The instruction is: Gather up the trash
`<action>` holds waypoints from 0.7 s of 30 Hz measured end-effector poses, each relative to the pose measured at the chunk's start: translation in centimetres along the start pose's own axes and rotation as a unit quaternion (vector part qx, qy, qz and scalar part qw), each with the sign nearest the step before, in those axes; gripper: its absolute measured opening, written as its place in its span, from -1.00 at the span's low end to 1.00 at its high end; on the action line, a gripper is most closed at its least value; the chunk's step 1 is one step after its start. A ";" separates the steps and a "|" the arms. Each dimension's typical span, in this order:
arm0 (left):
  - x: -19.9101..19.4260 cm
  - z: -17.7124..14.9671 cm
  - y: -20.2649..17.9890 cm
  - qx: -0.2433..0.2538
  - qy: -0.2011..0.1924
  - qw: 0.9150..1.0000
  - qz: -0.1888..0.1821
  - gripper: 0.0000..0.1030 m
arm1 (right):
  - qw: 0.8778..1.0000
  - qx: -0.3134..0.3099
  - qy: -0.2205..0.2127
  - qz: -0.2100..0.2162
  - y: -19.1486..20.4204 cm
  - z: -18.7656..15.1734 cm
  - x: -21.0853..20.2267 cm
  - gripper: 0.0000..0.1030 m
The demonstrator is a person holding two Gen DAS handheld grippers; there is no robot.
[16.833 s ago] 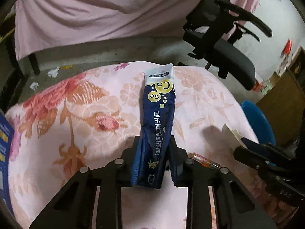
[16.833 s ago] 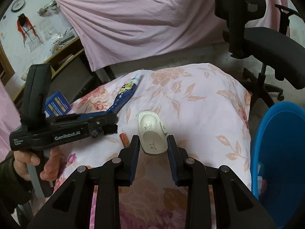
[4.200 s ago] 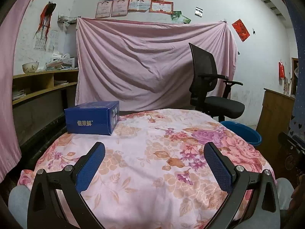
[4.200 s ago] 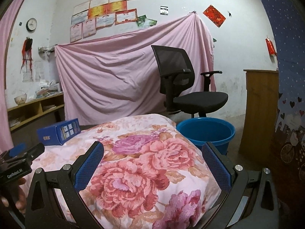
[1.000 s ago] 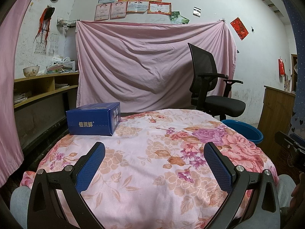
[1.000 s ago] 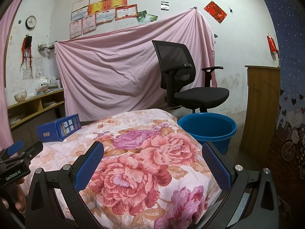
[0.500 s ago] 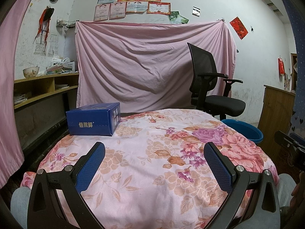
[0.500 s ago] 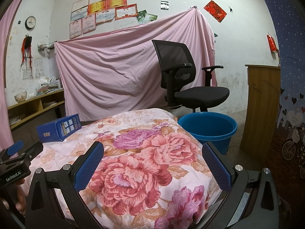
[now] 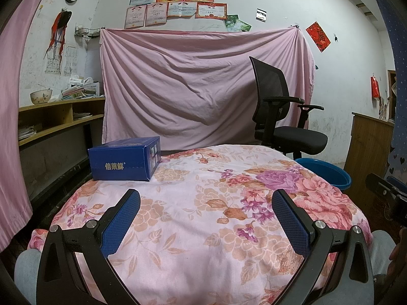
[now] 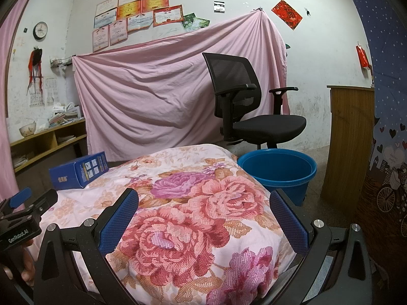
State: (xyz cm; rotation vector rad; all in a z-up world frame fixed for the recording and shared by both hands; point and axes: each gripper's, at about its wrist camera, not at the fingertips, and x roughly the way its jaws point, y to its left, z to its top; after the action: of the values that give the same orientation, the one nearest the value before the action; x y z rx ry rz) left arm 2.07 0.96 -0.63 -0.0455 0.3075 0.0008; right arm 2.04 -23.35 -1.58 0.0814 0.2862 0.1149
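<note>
My left gripper (image 9: 203, 198) is wide open and empty, held low at the near edge of the table covered with a pink floral cloth (image 9: 203, 228). My right gripper (image 10: 203, 198) is wide open and empty over the cloth's (image 10: 178, 228) right side. A blue bucket (image 10: 277, 171) stands on the floor right of the table; it also shows in the left wrist view (image 9: 325, 174). Its inside is hidden. A blue carton (image 9: 124, 158) sits on the far left of the table, also in the right wrist view (image 10: 78, 170). No loose trash shows on the cloth.
A black office chair (image 9: 282, 122) stands behind the table near a hanging pink sheet (image 9: 190, 89). Wooden shelves (image 9: 51, 119) line the left wall. A wooden cabinet (image 10: 348, 139) stands right of the bucket. The left gripper's body (image 10: 23, 218) shows in the right view.
Nothing has visibly changed over the last second. Far earlier, the left gripper held a blue tube and the right straddled a white item; both are now open and empty.
</note>
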 end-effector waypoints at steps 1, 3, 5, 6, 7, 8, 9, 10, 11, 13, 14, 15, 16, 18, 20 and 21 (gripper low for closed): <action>0.0 0.0 -0.2 0.000 0.000 1.000 0.000 0.97 | 1.000 0.000 0.000 0.000 0.0 0.0 0.0 1.00; 0.0 0.0 -0.1 -0.001 0.000 1.000 0.001 0.97 | 1.000 0.000 0.000 0.000 -0.1 0.1 0.0 1.00; 0.0 0.1 -0.1 0.002 -0.002 1.000 0.002 0.97 | 1.000 0.000 0.000 0.000 -0.1 0.1 0.0 1.00; 0.0 0.0 0.0 0.004 -0.003 1.000 0.000 0.97 | 1.000 0.000 0.000 0.000 -0.1 0.0 0.0 1.00; -0.1 0.1 0.0 0.005 -0.005 1.000 -0.001 0.97 | 1.000 0.000 0.000 0.000 -0.1 0.1 0.0 1.00; -0.2 0.1 0.1 0.007 -0.007 1.000 -0.003 0.97 | 1.000 0.000 0.000 0.000 -0.1 0.1 0.0 1.00; -0.3 0.1 0.0 0.008 -0.010 1.000 -0.004 0.97 | 1.000 0.000 0.000 0.000 -0.1 0.0 0.0 1.00; -0.3 0.0 -0.1 0.011 -0.012 1.000 -0.003 0.97 | 1.000 0.000 0.000 0.001 -0.1 0.0 0.0 1.00; -0.2 0.0 -0.1 0.013 -0.014 1.000 0.000 0.97 | 1.000 0.000 0.000 0.001 -0.1 0.1 0.0 1.00; -0.1 -0.1 0.0 0.015 -0.014 1.000 0.004 0.97 | 1.000 0.000 0.000 0.000 -0.1 0.1 0.0 1.00; 0.0 -0.1 0.2 0.015 -0.013 1.000 0.004 0.97 | 1.000 0.000 0.000 0.000 -0.1 0.1 0.0 1.00; 0.0 -0.1 0.3 0.015 -0.013 1.000 0.005 0.97 | 1.000 0.000 0.000 0.001 -0.2 0.1 0.0 1.00; 0.1 -0.1 0.3 0.015 -0.014 1.000 0.005 0.97 | 1.000 0.001 0.001 0.000 -0.1 0.1 0.0 1.00; 0.1 -0.1 0.4 0.015 -0.014 1.000 0.005 0.97 | 1.000 0.001 0.001 0.001 -0.2 0.1 0.0 1.00; 0.2 -0.1 0.5 0.017 -0.013 1.000 0.005 0.97 | 1.000 0.001 0.001 0.001 -0.1 0.1 0.0 1.00; 0.2 -0.1 0.5 0.017 -0.014 1.000 0.005 0.97 | 1.000 0.000 0.001 0.001 -0.2 0.1 0.0 1.00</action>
State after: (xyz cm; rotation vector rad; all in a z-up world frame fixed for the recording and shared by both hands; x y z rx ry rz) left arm 2.22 1.47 -0.82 -0.0099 0.2804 0.0069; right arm 2.11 -23.52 -1.47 0.0824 0.2882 0.1161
